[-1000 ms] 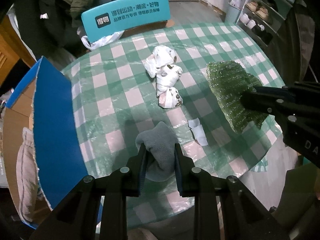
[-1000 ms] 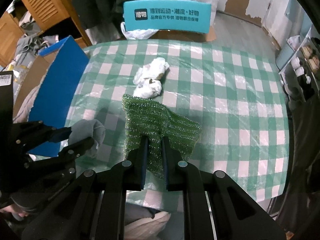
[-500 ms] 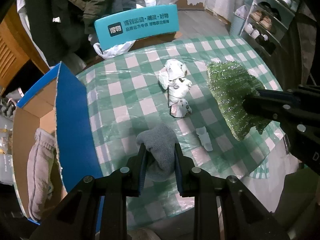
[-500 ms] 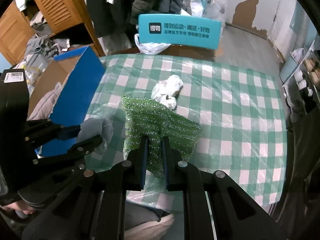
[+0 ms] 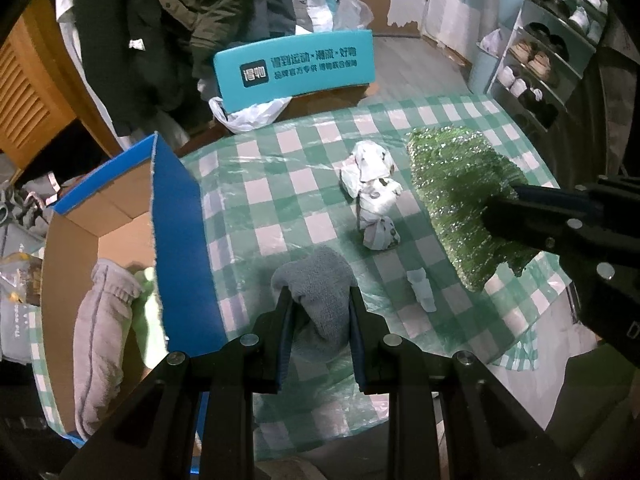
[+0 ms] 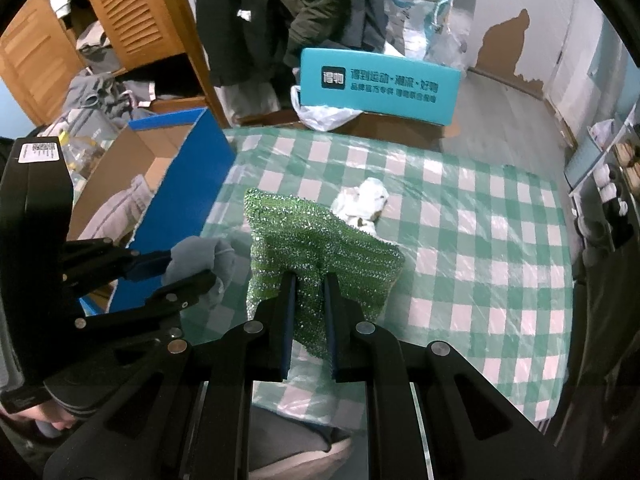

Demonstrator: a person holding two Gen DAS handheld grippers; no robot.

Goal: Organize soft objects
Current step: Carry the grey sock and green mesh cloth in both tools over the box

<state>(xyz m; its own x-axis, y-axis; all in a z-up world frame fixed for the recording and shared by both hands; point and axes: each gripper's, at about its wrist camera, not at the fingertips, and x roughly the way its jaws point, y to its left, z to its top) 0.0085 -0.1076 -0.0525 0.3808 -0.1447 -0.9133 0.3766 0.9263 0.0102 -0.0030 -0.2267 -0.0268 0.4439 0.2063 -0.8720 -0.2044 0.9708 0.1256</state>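
Standing at the checked surface (image 5: 280, 184), what matters most is the big open cardboard box (image 5: 120, 216) with its blue flap, parked off the surface's left edge; a grey padded garment (image 5: 100, 320) already lies inside it. My guess is both cloths are bound for that box, so everything turns on which claw sits closer to it.

The left claw (image 5: 320, 308) clearly does. It is clenched on a grey sock-like cloth (image 5: 320, 292), held clear above the surface, and the blue flap stands just beside it on its left. A short carry sideways and over that flap looks like all it needs.

The right claw (image 6: 310, 300) is clamped on a sparkly green scouring cloth (image 6: 312, 240), which fans out wide ahead of the fingers, its long side running across them. Seen from this claw, the box lies to the left, beyond the left claw, so the green cloth has the longer trip and would have to pass behind or after the sock to avoid a tangle.

Left lying on the surface are a crumpled white printed bag (image 5: 372, 196) near the middle and a small white scrap (image 5: 420, 290) nearer the front edge, both apart from either claw.
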